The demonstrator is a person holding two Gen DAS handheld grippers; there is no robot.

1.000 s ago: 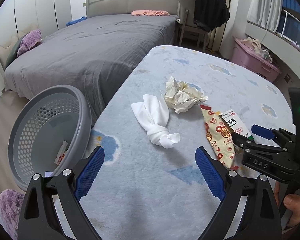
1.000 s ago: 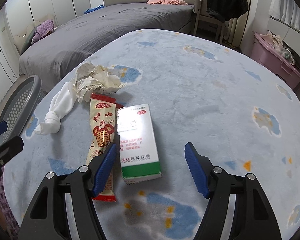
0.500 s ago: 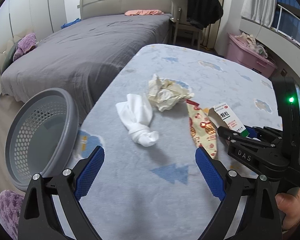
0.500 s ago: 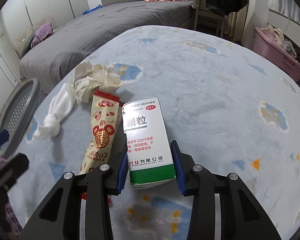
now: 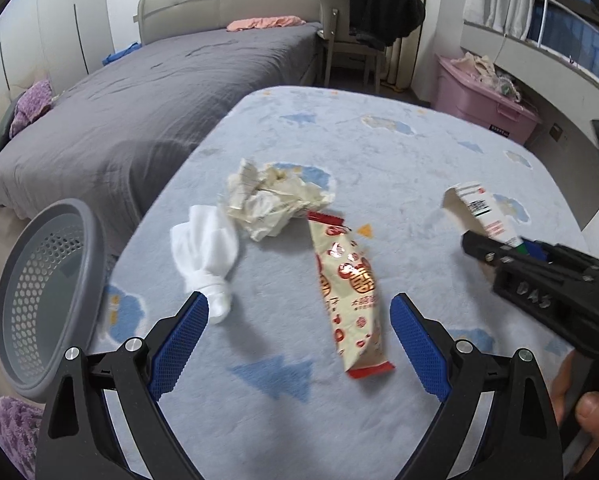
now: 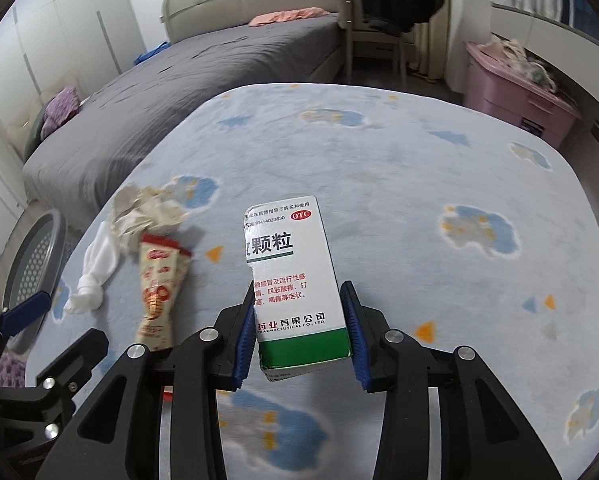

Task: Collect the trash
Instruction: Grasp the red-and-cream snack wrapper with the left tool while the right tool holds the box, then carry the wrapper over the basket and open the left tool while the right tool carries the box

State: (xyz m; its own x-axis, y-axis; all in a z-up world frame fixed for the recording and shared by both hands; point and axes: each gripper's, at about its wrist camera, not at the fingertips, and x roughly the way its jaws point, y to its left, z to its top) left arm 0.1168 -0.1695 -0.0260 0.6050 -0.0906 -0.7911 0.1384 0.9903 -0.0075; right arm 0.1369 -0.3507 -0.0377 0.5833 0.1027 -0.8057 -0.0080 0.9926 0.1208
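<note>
The right gripper (image 6: 301, 330) was clamped on the medicine box (image 6: 295, 276), its blue fingers (image 6: 245, 334) pressing the two long sides near the green end. Its jaws had just been closing, with the box between them. The box stood lifted clear of the bench (image 6: 419, 184), its torn top flap pointing away from the fingers. It looked light and thin-walled, likely empty, so a hard squeeze could crush it; the grip low on the narrow sides seemed sound.

The left gripper (image 5: 299, 332) hung with its fingers (image 5: 179, 344) wide apart and nothing between them. Just ahead of its right finger lay the snack wrapper (image 5: 351, 292), flat, crinkly and probably slippery, best pinched across its width near one sealed end. Off the tip of its left finger sat the knotted white tissue (image 5: 205, 256), soft and easy to take at the knot. Beyond that lay the crumpled paper (image 5: 271, 204), springy and light. The grey basket (image 5: 39, 292) stood to the left of the left finger, beside the bench edge.
</note>
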